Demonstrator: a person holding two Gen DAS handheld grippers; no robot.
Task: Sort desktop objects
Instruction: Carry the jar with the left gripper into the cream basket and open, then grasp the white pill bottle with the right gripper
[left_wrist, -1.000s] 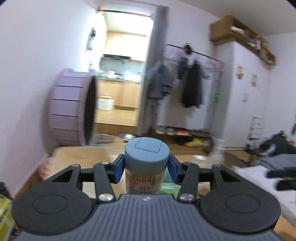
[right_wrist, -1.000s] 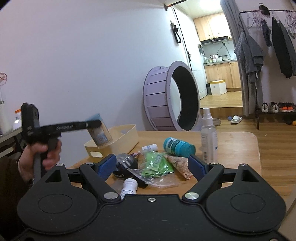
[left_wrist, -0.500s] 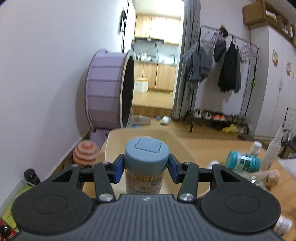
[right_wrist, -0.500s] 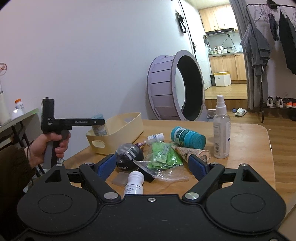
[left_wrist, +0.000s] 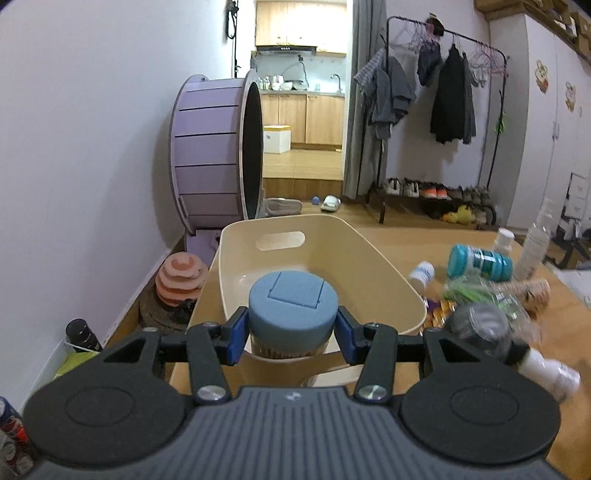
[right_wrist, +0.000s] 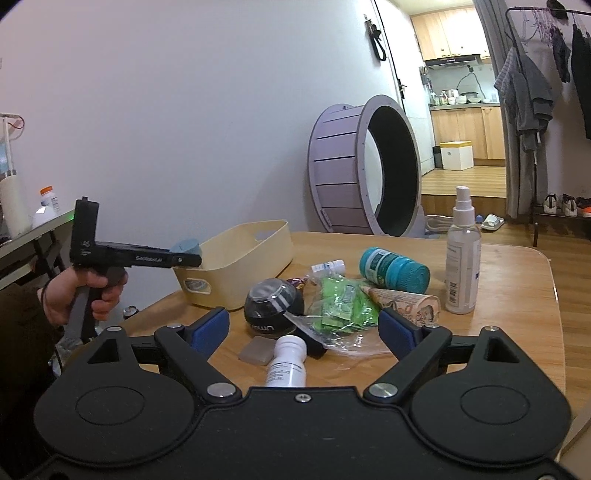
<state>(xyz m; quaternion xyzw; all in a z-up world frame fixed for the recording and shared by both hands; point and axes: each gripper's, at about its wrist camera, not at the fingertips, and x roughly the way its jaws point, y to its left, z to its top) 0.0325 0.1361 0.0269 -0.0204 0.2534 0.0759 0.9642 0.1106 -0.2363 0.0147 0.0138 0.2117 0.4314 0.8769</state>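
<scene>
One jar with a blue lid, holding what look like toothpicks, is clamped between the jaws of the left gripper, poised over the near end of a cream bin on the wooden counter. Right gripper jaws stand wide with nothing between them, above the loose clutter. Judged risks: let go from this height, the jar could tip over or bounce inside the bin, and a low jaw might catch the rim and shove the bin along the counter. Counted on the counter: one bin, one spray bottle, one teal-capped bottle lying down, two small white bottles, one dark ball, one bag of green packets, one patterned paper cone, one small grey block
</scene>
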